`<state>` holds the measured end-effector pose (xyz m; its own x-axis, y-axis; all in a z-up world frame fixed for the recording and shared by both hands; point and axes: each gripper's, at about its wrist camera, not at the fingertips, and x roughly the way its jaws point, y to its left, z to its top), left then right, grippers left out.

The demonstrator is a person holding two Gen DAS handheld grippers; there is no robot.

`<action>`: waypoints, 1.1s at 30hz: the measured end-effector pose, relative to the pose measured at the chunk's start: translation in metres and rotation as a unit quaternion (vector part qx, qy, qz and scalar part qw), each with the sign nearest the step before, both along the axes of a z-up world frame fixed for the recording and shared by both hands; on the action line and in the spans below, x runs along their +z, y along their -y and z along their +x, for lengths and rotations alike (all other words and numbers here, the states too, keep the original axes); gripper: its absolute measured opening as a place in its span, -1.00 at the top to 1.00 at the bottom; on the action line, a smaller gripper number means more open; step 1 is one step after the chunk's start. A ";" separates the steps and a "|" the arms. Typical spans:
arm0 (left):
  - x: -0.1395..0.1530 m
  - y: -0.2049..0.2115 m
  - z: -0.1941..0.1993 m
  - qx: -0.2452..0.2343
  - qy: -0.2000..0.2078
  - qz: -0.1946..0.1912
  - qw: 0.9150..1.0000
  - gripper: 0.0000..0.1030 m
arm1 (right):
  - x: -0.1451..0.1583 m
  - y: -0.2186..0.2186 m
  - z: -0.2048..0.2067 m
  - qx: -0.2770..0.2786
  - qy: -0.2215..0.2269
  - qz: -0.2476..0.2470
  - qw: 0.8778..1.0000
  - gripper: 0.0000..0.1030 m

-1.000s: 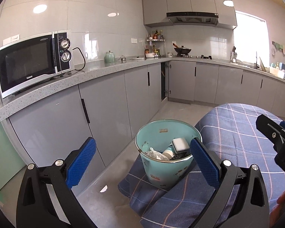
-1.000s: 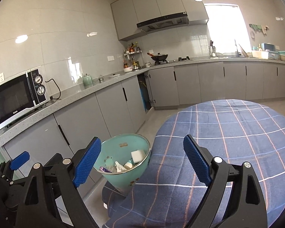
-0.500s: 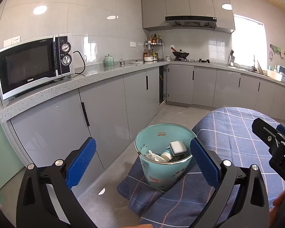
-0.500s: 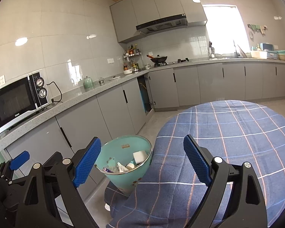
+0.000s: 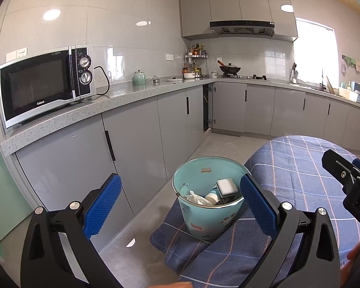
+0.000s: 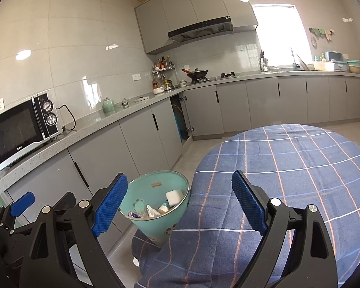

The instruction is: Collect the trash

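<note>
A teal trash bin stands on the floor against the table's draped cloth; it also shows in the right wrist view. Inside lie a white sponge, crumpled white paper, a small bottle and other scraps. My left gripper is open and empty, held above and before the bin. My right gripper is open and empty, over the table's left edge near the bin. The right gripper's body shows at the right of the left wrist view.
A round table with a blue checked cloth fills the right. Grey cabinets run along the left under a counter with a microwave. One cabinet door stands ajar. Bare floor lies between cabinets and bin.
Both grippers have risen and tilted slightly, so the bin sits a little lower in each view. Jaws stay open and empty.
</note>
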<state>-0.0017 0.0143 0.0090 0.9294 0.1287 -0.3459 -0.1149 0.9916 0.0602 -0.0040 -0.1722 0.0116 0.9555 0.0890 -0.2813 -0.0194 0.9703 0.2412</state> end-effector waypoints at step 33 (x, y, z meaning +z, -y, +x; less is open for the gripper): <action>-0.004 -0.006 0.006 -0.034 -0.032 -0.038 0.998 -0.88 | -0.004 0.003 -0.002 -0.004 -0.004 0.003 1.000 -0.70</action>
<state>0.0042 0.0198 0.0052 0.9104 0.0370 -0.4121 -0.0453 0.9989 -0.0104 -0.0065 -0.1754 0.0076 0.9541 0.0829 -0.2879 -0.0094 0.9688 0.2478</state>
